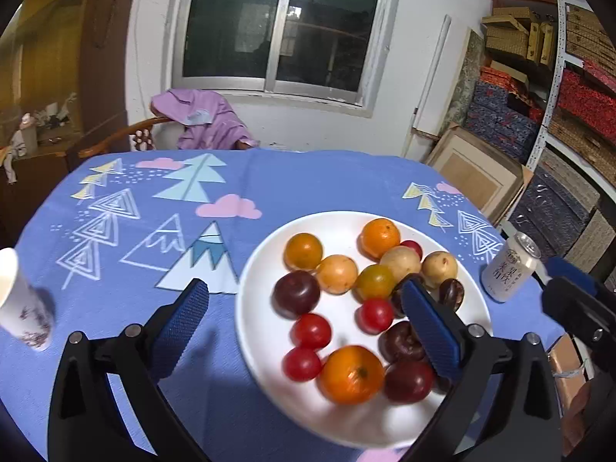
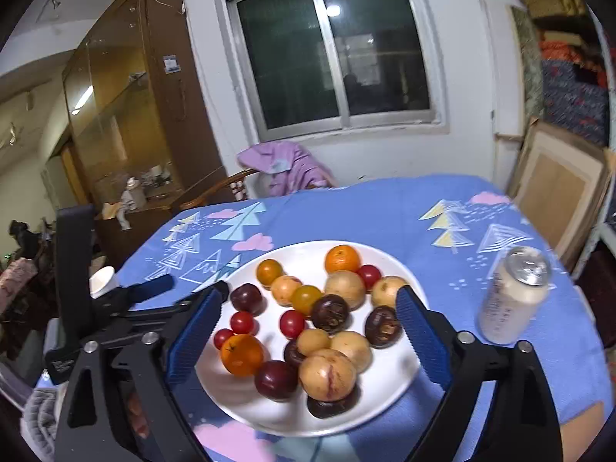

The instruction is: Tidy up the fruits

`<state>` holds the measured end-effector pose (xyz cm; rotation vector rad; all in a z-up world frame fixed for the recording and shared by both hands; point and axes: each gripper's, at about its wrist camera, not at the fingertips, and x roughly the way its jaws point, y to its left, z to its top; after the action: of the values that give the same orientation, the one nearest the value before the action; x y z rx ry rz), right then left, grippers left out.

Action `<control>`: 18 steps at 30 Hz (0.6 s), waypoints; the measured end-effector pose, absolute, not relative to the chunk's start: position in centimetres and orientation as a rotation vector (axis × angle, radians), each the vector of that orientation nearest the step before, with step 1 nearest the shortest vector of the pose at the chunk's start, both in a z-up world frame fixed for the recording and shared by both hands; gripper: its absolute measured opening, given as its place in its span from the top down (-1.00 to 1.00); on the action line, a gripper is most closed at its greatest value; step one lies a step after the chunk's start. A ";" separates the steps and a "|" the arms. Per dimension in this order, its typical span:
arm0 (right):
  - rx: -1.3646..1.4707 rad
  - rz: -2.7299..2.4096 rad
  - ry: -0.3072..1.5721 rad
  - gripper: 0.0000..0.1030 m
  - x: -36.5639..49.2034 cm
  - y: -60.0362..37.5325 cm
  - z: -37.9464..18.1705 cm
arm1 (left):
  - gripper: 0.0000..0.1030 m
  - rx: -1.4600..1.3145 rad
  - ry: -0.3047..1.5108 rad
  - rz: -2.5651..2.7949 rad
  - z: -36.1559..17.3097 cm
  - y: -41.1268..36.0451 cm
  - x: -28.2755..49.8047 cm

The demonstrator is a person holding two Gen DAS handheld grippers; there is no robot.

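A white plate (image 1: 261, 269) (image 2: 396, 389) on the blue tablecloth holds several fruits: oranges (image 1: 352, 373) (image 2: 241, 354), red tomatoes (image 1: 311, 330) (image 2: 292, 322), dark plums (image 1: 296, 293) (image 2: 276, 380) and pale yellow fruits (image 1: 337, 273) (image 2: 327, 375). My left gripper (image 1: 304, 308) is open and empty, hovering over the plate's left half. My right gripper (image 2: 308, 319) is open and empty, its fingers straddling the plate above the fruits. The right gripper also shows at the left wrist view's right edge (image 1: 573, 296), and the left gripper at the right wrist view's left side (image 2: 127, 300).
A white drink can (image 1: 510, 271) (image 2: 514, 294) stands right of the plate. A paper cup (image 1: 23, 304) (image 2: 103, 282) stands at the table's left. A chair with a purple garment (image 1: 208, 119) is behind the table. Shelves and boards line the right wall.
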<state>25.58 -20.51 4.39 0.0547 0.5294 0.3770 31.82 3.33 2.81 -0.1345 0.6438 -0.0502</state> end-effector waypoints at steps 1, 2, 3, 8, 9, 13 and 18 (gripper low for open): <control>0.044 0.369 0.522 -0.91 24.9 -20.8 4.4 | -0.91 -0.121 0.647 -0.030 2.9 3.6 31.1; 0.037 0.366 0.518 -0.93 24.2 -21.1 4.4 | -0.91 -0.111 0.650 -0.012 2.9 3.8 30.5; 0.038 0.366 0.515 -0.93 23.4 -21.5 4.3 | -0.91 -0.103 0.651 0.006 2.9 4.0 29.6; 0.075 0.330 0.562 -0.93 19.3 -24.1 1.7 | -0.91 -0.116 0.703 0.073 0.9 5.5 23.2; 0.090 0.312 0.585 -0.93 18.3 -24.6 0.9 | -0.91 -0.114 0.732 0.100 0.4 5.4 21.8; 0.069 0.322 0.652 -0.93 14.7 -24.6 -1.0 | -0.91 -0.104 0.781 0.078 -0.7 4.2 17.2; -0.004 0.293 0.700 -0.93 11.2 -23.1 -2.9 | -0.91 0.054 0.753 0.097 -2.0 0.5 12.6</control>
<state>11.18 -23.14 -2.93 -0.0038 0.7001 0.2934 12.63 0.52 -2.00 0.0537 0.7525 0.0967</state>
